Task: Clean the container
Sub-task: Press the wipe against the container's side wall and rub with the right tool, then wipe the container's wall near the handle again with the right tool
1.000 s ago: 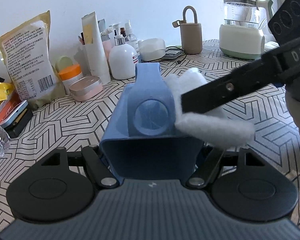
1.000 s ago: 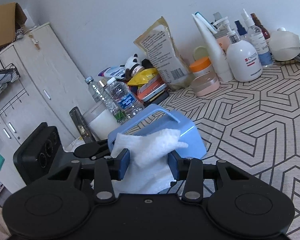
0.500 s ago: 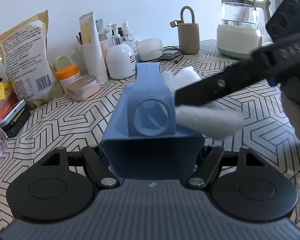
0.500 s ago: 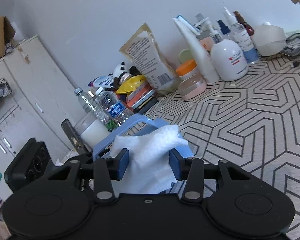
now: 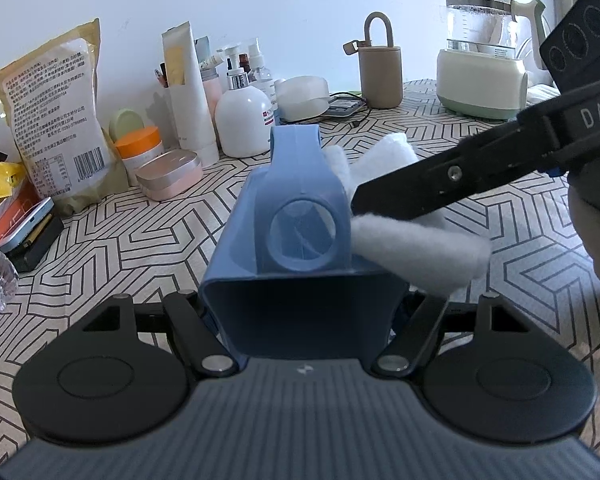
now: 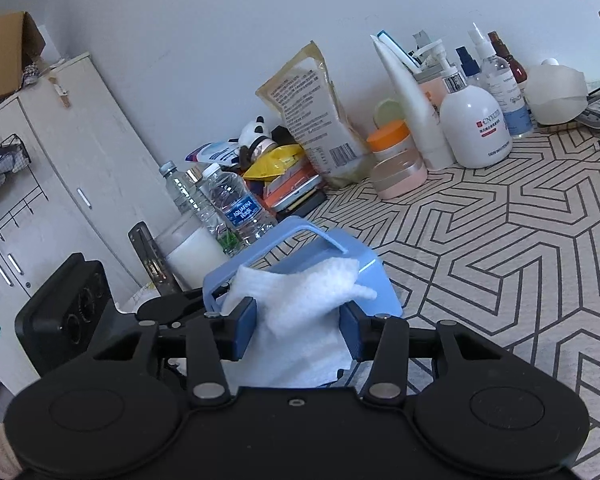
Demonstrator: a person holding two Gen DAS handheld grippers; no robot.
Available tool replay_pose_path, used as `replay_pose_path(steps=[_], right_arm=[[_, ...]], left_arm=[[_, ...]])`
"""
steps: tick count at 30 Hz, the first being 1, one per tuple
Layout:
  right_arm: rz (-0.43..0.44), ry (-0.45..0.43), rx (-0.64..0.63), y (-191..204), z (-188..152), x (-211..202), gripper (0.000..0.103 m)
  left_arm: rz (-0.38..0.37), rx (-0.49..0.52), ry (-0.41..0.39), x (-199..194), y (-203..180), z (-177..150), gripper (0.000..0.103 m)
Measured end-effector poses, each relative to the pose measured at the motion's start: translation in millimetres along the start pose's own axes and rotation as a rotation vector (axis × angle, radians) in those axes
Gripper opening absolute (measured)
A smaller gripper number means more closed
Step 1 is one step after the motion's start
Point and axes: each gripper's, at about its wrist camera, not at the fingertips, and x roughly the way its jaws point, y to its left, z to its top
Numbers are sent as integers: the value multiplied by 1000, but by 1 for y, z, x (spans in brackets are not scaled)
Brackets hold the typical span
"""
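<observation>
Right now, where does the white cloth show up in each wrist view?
Left wrist: white cloth right of centre, against the blue container, pinched by the right gripper.
Right wrist: white cloth low centre between the fingers.
Shared landmark: white pump bottle.

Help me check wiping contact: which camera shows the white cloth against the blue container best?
The right wrist view: the white cloth, pinched in the right gripper, lies draped against the blue container. In the left wrist view the right gripper's finger crosses the cloth, leaving only its edges visible beside the container held by the left gripper.
</observation>
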Motion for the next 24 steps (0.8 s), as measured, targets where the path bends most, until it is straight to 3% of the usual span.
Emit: replay_pose_path(steps=[11, 24], right_arm=[[4, 3, -88, 13, -2, -1, 51], [10, 3, -72, 9, -1, -2, 49]], left_arm=[[-1, -5, 3, 1, 1, 0, 74], [8, -3, -1, 0, 1, 0, 73]])
